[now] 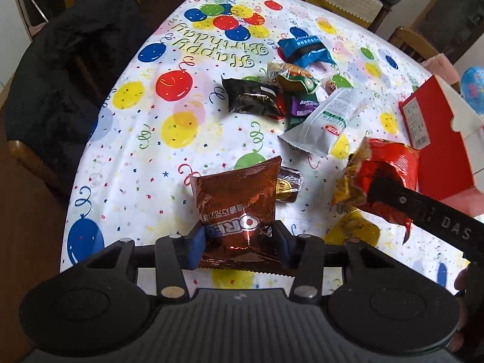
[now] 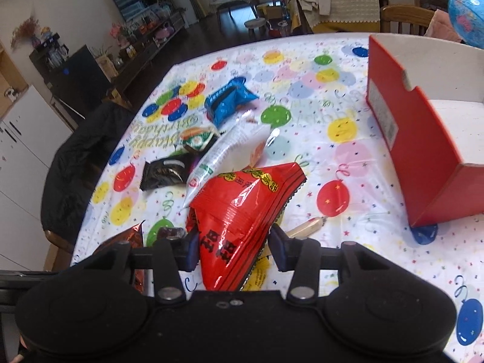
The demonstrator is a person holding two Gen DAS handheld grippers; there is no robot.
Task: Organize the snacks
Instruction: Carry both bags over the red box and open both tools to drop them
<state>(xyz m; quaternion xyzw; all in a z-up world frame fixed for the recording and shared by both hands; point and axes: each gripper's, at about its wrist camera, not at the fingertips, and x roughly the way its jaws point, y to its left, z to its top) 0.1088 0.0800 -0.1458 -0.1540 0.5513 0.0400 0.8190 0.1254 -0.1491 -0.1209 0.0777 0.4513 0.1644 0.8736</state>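
Snacks: we hold the Oreo bag [image 1: 239,208] in the left gripper [image 1: 239,243] and the red bag [image 2: 242,217] in the right gripper [image 2: 234,249], both clamped, above the worktop [image 2: 348,163] | carry slowly to the red box [image 2: 423,157] at 2 o'clock, keep bags level | loose packets [image 1: 272,96] wait at 12 o'clock.

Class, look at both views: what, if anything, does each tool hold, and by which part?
The left tool pinches the brown foil Oreo packet near its bottom end. The right tool pinches the red foil snack bag across its lower half.
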